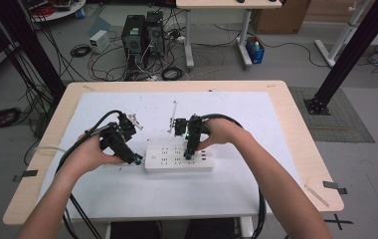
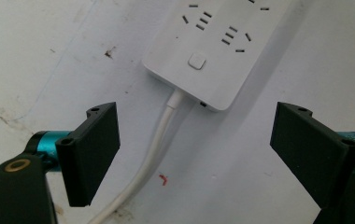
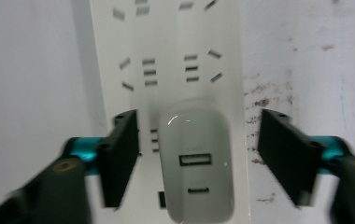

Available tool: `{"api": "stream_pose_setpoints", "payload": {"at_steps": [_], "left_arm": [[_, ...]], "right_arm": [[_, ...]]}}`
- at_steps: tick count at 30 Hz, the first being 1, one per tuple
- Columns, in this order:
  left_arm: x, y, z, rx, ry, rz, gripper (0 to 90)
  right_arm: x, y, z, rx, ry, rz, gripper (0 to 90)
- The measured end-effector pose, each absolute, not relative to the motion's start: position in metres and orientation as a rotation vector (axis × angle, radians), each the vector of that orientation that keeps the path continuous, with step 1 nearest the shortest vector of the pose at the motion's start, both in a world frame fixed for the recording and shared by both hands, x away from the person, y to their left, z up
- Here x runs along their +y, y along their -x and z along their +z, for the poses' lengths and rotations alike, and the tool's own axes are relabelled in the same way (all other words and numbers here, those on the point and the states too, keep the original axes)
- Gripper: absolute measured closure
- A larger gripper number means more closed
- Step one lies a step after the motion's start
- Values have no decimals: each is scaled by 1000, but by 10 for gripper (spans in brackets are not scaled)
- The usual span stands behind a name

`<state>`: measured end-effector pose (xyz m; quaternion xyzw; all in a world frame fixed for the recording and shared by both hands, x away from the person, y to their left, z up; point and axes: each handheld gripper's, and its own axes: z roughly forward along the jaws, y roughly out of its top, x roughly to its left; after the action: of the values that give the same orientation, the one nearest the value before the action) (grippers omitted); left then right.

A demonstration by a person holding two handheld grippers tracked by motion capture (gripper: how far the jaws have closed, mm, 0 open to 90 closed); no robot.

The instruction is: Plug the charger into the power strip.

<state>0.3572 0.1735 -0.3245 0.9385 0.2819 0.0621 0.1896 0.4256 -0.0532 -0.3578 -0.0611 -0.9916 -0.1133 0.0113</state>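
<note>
My right gripper (image 3: 194, 158) open wide, pads clear of white charger (image 3: 196, 163) plugged into power strip (image 1: 177, 158) mid-table, nearer front edge; left gripper (image 2: 194, 149) open, empty, over strip's cable (image 2: 154, 154); risk: charger half-seated, lifting jaw snags it, tilts plug.

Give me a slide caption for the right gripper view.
Open right gripper straddling a white USB charger plugged into the white power strip.

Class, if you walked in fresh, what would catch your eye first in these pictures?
A white power strip lies mid-table on the white mat. A white charger stands plugged into it, between the open right gripper. The left gripper, also open, hovers over the strip's cord.
</note>
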Motion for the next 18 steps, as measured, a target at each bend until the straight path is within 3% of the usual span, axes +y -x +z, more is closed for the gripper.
{"api": "stream_pose_setpoints", "payload": {"at_steps": [2,7,9,18], "left_arm": [[178,-359,-326,797,-2631,174,160],[192,-367,-328,834,-2618,186,160],[195,-371,-329,854,-2616,204,160],[202,-393,-328,938,-2629,264,160]], "right_arm": [[-66,-425,-347,-3082,272,-412,212],[-108,-420,-326,-3059,526,-505,210],[-129,-418,-319,-3062,694,-525,136],[-225,-410,-328,-2930,1454,-455,136]]}}
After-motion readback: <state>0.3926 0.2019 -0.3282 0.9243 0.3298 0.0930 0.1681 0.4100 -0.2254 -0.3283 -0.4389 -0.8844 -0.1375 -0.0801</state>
